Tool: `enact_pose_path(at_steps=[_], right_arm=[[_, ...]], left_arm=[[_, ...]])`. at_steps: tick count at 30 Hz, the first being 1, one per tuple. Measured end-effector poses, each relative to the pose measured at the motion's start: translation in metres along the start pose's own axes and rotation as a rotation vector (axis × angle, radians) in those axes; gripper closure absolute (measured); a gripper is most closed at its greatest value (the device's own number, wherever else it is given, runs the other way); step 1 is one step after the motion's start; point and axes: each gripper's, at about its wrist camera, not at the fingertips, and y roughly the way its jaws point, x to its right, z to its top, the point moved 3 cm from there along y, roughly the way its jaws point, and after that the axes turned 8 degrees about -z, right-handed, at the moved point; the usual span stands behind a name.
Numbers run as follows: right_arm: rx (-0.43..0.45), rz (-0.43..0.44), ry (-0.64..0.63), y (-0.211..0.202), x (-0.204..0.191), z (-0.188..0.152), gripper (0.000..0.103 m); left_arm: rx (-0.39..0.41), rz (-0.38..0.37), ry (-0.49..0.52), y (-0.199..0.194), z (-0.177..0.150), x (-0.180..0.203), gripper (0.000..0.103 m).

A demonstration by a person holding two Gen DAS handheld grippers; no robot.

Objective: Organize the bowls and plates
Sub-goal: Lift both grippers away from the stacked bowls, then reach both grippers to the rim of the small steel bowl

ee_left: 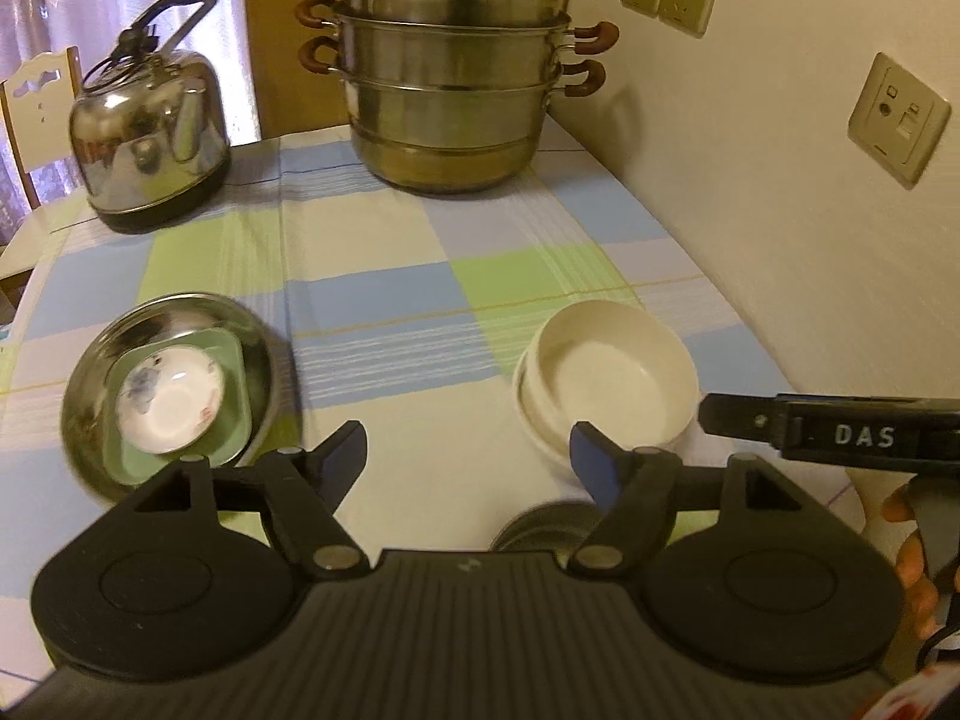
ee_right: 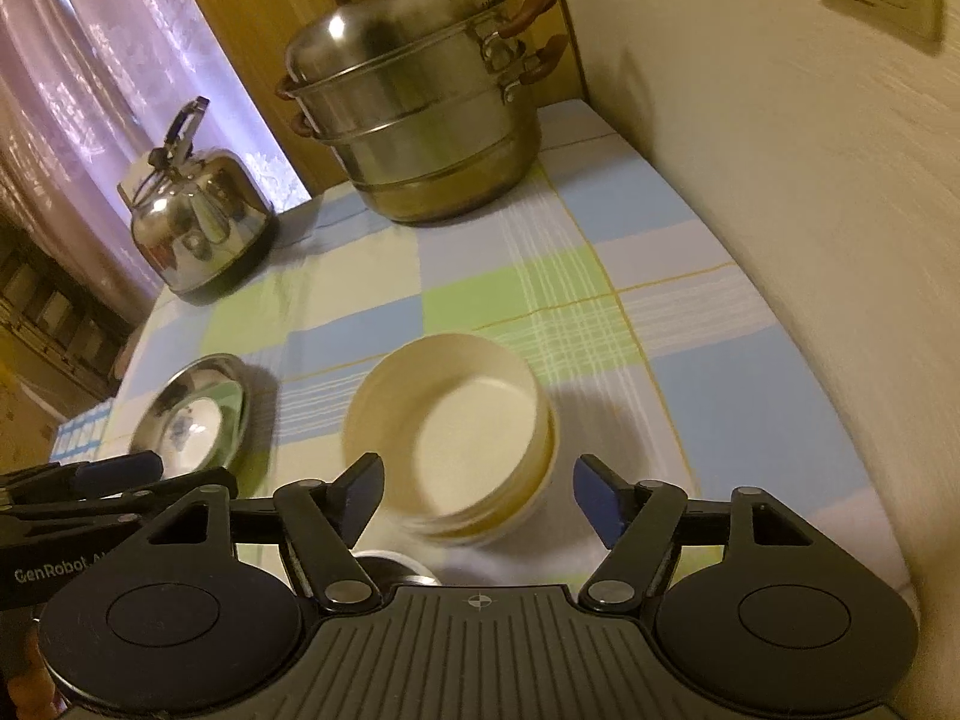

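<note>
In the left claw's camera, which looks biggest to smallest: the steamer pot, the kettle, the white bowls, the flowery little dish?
1. steamer pot
2. kettle
3. white bowls, though they sit nearer the camera
4. flowery little dish

The tabletop (ee_left: 420,276) is covered by a checked cloth (ee_left: 528,240) in blue, green and cream squares. At its far end, beside the wall, a lidded steel steamer pot (ee_left: 447,78) is stood on the cloth, and a shiny kettle (ee_left: 150,138) is set to its left. Nearer, on the left, a steel dish (ee_left: 90,384) is laid flat, with a green plate and a small flowered saucer stacked inside. To its right, well apart, nested white bowls (ee_left: 606,378) are placed. A round metal object (ee_left: 540,531) is partly hidden at the near edge.
</note>
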Motion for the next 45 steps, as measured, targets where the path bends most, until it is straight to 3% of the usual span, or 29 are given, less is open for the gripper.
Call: enact_pose_path(at_steps=[25, 45], right_arm=[[-0.057, -0.063, 0.068, -0.065, -0.084, -0.13, 0.028], [-0.078, -0.07, 0.063, -0.078, -0.135, -0.181, 0.028]], left_arm=[[-0.094, -0.073, 0.04, -0.093, -0.101, -0.072, 0.03], [-0.11, -0.076, 0.016, -0.132, -0.147, -0.108, 0.03]])
